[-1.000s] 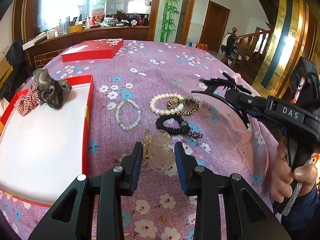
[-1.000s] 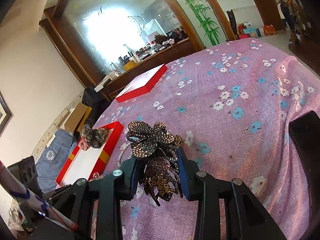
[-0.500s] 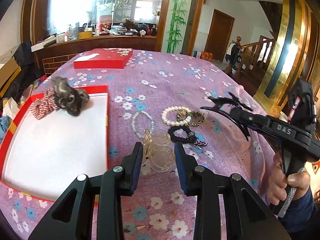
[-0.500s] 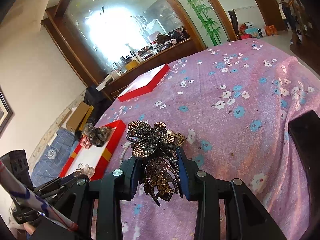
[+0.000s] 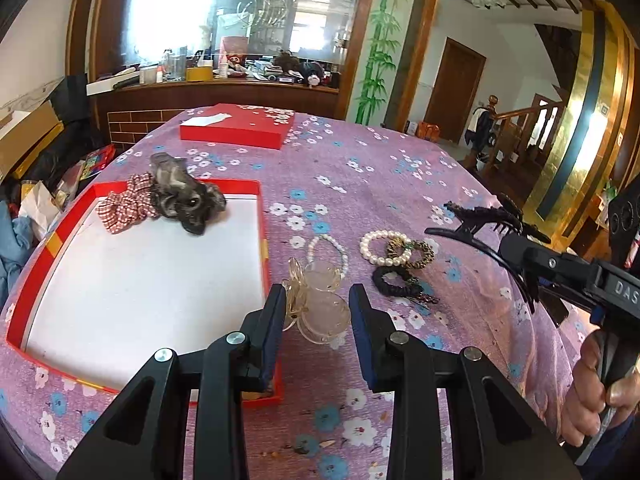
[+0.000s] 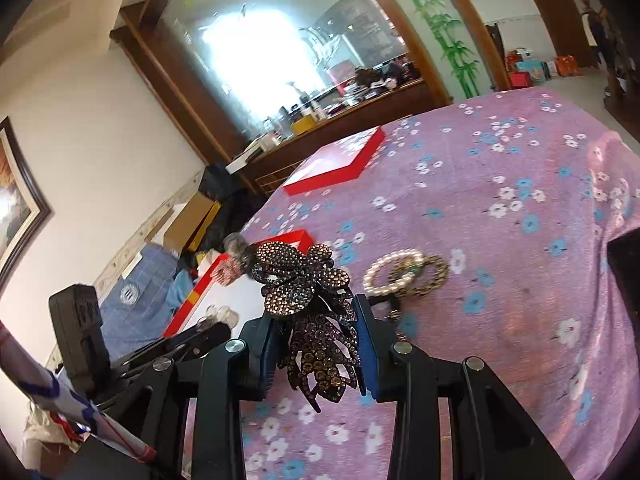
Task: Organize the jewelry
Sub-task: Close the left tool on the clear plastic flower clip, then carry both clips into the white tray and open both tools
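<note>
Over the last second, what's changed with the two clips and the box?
Both grippers have lifted and swung toward the red box, each carrying its clip: the left gripper holds the clear clip, the right gripper the rhinestone clip. Nothing was released. The bracelets, the scrunchies in the box and the lid stayed put.

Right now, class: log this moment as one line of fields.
left gripper: holds clear hair clip | right gripper: holds rhinestone hair claw | red tray: two scrunchies
</note>
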A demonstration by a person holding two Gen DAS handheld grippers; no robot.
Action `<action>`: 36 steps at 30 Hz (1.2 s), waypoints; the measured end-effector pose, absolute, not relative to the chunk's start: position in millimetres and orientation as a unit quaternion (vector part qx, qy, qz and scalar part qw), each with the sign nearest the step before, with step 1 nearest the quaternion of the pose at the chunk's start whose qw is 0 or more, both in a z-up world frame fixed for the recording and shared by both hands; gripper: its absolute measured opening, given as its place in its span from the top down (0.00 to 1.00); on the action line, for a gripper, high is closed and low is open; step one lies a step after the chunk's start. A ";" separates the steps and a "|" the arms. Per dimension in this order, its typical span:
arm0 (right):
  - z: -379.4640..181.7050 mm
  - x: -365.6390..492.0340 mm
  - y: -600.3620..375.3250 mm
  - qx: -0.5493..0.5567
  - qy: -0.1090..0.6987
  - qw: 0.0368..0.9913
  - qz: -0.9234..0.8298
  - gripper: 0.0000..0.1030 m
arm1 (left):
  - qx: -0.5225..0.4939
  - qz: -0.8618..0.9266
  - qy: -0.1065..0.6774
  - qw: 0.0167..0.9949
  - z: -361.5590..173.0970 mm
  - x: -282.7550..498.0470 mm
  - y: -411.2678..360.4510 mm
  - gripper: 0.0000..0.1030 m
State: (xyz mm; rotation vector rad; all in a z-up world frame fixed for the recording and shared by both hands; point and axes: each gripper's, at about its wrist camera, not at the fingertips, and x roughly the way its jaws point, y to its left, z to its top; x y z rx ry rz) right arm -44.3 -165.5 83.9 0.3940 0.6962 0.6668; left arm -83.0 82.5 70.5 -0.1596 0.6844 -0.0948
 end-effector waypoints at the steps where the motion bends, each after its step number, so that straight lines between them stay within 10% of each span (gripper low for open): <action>1: 85.0 -46.3 -161.4 0.186 0.333 0.866 0.322 0.64 | -0.081 -0.044 0.334 0.938 70.9 -83.6 85.4 0.70; 36: 95.9 -40.3 -6.5 0.078 0.382 0.837 0.384 0.63 | -0.157 0.066 0.329 0.929 64.2 -88.1 235.8 0.70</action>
